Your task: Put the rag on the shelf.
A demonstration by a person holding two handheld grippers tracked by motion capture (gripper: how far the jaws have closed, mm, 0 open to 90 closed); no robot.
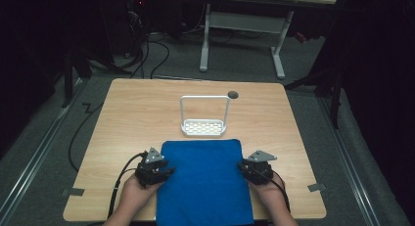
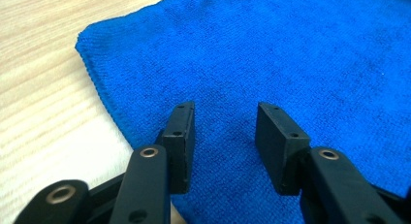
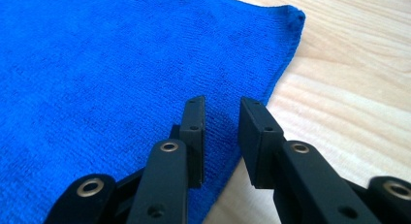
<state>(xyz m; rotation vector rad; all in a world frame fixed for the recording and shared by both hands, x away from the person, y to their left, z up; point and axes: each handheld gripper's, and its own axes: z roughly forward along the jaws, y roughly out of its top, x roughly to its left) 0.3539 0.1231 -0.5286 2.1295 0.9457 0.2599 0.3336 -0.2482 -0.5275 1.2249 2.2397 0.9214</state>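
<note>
The flat blue terry cloth (image 1: 203, 179) lies on the light wooden worktop (image 1: 127, 118), at its near edge, between the 2 hands. The high view alone shows the white perforated rack with a tall wire handle (image 1: 204, 119), standing just beyond the cloth. The left claw (image 2: 225, 136) stands apart over the cloth's left margin, nothing clamped. The right claw (image 3: 222, 136) straddles the cloth's right edge with a narrower gap, its pads not pressing on the cloth.
</note>
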